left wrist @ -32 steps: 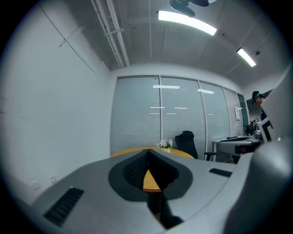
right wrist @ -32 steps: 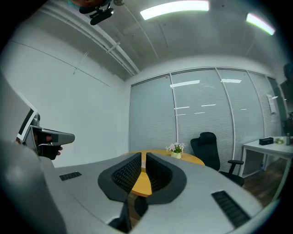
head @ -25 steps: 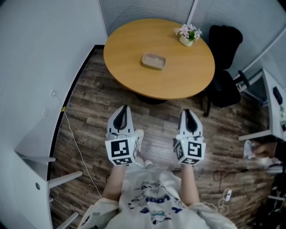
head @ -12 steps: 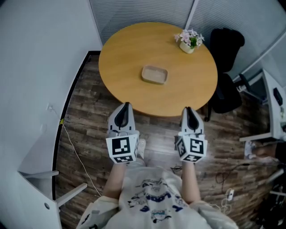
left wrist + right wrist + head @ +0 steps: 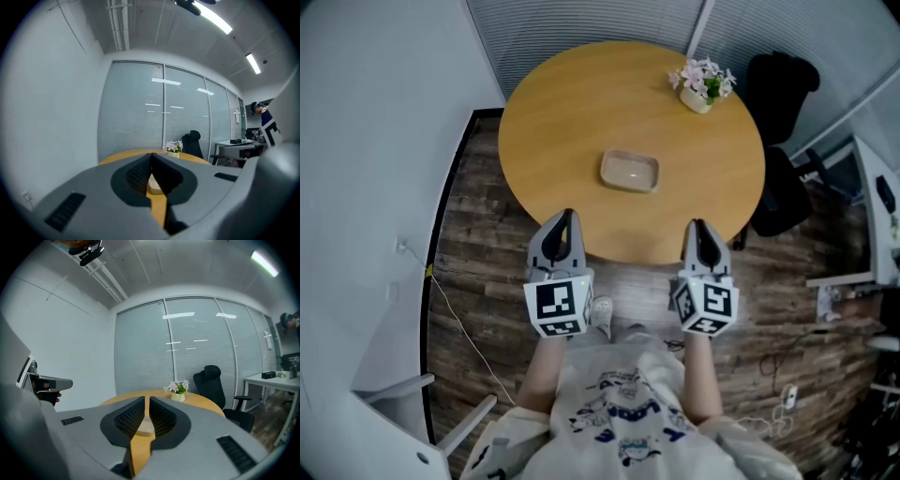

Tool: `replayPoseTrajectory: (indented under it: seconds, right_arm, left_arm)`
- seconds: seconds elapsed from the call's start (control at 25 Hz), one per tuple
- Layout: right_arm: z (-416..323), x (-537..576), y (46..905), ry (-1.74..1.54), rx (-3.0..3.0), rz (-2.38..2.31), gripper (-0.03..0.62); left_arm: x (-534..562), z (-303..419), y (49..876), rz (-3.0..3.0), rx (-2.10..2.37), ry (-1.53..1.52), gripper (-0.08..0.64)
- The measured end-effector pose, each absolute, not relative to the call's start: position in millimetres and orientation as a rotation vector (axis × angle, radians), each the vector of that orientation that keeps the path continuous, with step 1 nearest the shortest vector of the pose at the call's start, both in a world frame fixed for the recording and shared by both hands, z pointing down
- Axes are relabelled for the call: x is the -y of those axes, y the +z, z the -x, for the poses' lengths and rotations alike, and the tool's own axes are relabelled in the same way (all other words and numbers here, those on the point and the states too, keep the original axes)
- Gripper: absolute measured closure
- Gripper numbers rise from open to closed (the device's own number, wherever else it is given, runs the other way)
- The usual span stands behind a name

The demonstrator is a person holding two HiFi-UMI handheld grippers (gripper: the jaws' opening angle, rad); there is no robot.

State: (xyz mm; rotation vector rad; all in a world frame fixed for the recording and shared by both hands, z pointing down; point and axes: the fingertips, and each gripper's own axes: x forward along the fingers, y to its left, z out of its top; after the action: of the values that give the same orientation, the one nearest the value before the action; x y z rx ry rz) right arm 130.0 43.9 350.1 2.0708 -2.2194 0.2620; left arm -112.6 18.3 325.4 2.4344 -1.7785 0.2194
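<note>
In the head view, a round wooden table carries a shallow beige dish near its middle. My left gripper and right gripper are held side by side, pointing at the table, their tips just over its near edge. Both have jaws closed together with nothing in them. In the left gripper view the dish shows low behind the shut left gripper. In the right gripper view the same dish lies beyond the right gripper.
A small pot of flowers stands at the table's far right edge. A black office chair sits behind it, and a white desk at the right. A white wall runs along the left, glass partitions with blinds behind. A white cable lies on the wooden floor at the left.
The person has stepped forward: the table and dish are nearer, and the gripper tips now reach over the table's near edge. Both grippers stay shut.
</note>
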Motion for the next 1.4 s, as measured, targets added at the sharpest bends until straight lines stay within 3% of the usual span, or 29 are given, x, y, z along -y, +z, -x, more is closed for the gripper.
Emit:
replayPoseTrajectory:
  seconds: [1.4]
  right_arm:
    - [-143.5,121.8,436.9,0.499,2.195,-1.791,0.558]
  left_arm:
    - [133.8,76.0,426.5,-2.262,1.663,0.484,0.557]
